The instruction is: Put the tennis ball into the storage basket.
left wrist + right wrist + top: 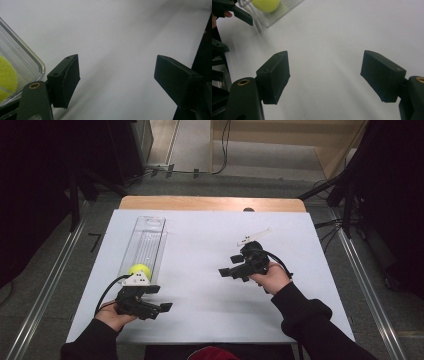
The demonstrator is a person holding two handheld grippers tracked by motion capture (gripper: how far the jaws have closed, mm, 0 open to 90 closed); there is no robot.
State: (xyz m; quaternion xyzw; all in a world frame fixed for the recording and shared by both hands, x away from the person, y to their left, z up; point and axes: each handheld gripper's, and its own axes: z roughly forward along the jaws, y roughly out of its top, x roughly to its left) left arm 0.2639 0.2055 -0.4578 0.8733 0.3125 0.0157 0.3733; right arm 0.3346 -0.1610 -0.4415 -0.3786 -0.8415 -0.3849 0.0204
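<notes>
A yellow-green tennis ball lies at the near end of a long clear plastic tray on the left of the white table. My left gripper is open just in front of the tray's near end, with nothing between its jaws. In the left gripper view the ball and the tray's corner sit at the left edge, beside my left gripper. My right gripper is open over the middle right of the table. In the right gripper view the ball lies at the top left, far from my right gripper.
The white sheet ends on a wooden strip at the far side. Dark stands and cables flank the table on a grey floor. The other hand's gripper shows at the top left of the right gripper view.
</notes>
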